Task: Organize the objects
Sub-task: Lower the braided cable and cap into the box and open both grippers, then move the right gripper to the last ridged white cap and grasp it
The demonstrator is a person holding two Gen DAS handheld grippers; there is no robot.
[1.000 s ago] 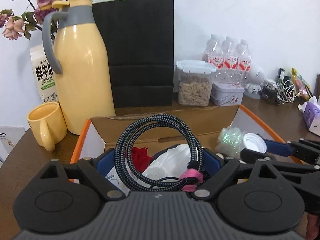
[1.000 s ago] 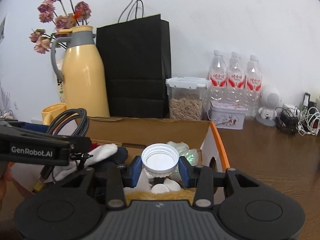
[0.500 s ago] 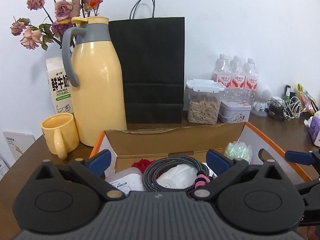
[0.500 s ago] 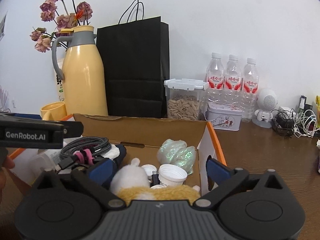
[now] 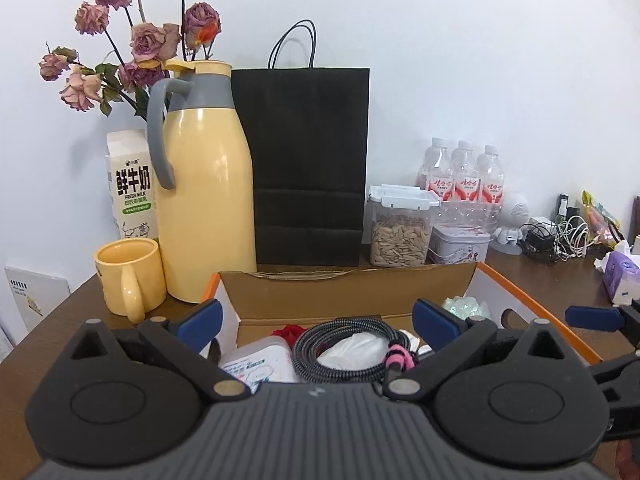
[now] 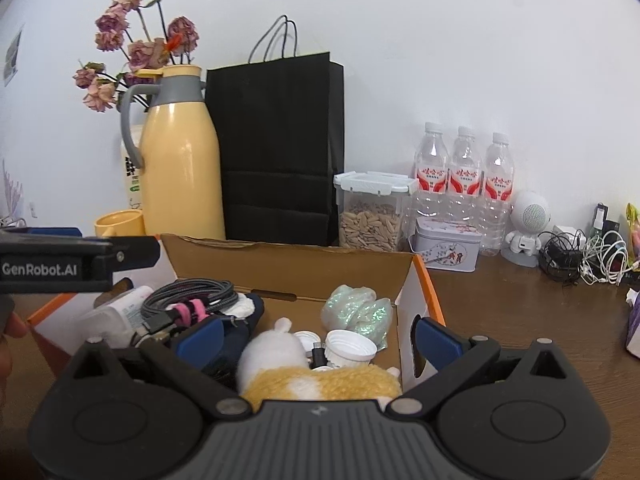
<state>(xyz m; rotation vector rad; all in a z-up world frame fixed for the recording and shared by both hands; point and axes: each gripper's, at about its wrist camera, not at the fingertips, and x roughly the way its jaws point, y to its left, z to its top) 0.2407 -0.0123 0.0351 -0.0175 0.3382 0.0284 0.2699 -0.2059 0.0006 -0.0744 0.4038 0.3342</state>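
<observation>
Right wrist: "GenRobot.AI" on left tongs [image 6: 60,268]; milk carton [image 5: 130,184] "FRESH MILK"

Milk carton [image 6: 132,168] mostly hidden behind yellow jug [image 6: 180,160]. Plush toy [image 6: 320,380] cut off below by right gripper body. Tissue pack [image 6: 634,328] cropped at frame edge. Label print on bottles [image 5: 464,184] too small to read.

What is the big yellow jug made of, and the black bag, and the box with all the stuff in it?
Yellow jug: probably hard plastic, shiny, since light glints on its side. Black bag: matte paper, with sharp fold creases and thin cord handles. Box: cardboard, with a rough brown inside and a torn-looking top edge.
</observation>
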